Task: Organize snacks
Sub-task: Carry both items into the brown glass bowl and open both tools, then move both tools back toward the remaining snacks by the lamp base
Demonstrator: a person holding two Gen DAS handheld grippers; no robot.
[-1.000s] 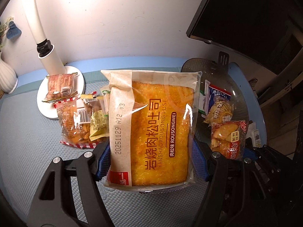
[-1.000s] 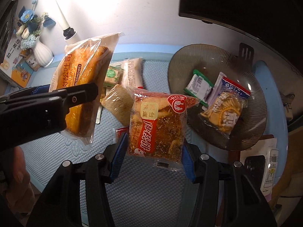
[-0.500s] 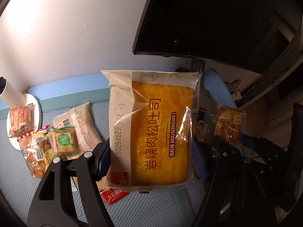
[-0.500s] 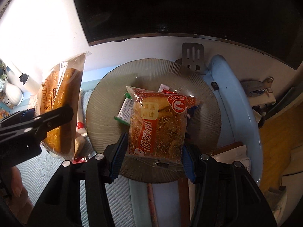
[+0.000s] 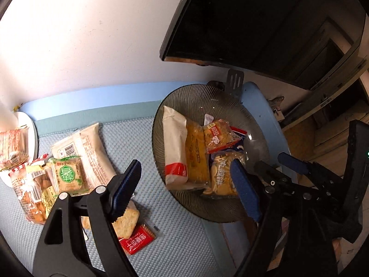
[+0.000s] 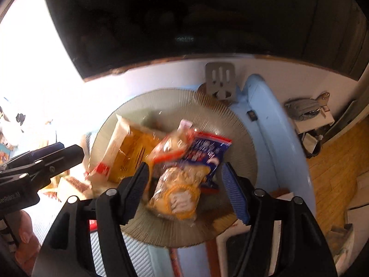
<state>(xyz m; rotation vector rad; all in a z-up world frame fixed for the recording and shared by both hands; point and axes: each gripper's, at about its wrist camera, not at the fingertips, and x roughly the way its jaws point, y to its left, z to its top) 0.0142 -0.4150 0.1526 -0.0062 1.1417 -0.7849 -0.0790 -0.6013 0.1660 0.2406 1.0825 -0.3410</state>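
Both your grippers, left gripper (image 5: 184, 187) and right gripper (image 6: 184, 180), hang empty with jaws apart; pork-floss toast pack (image 5: 184, 154) lies in ribbed glass plate (image 5: 207, 99), frame centre.

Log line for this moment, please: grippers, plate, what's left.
left gripper: open, empty | right gripper: open, empty | glass plate: holds toast pack, other snacks | mat: loose snacks left, e.g. green packet
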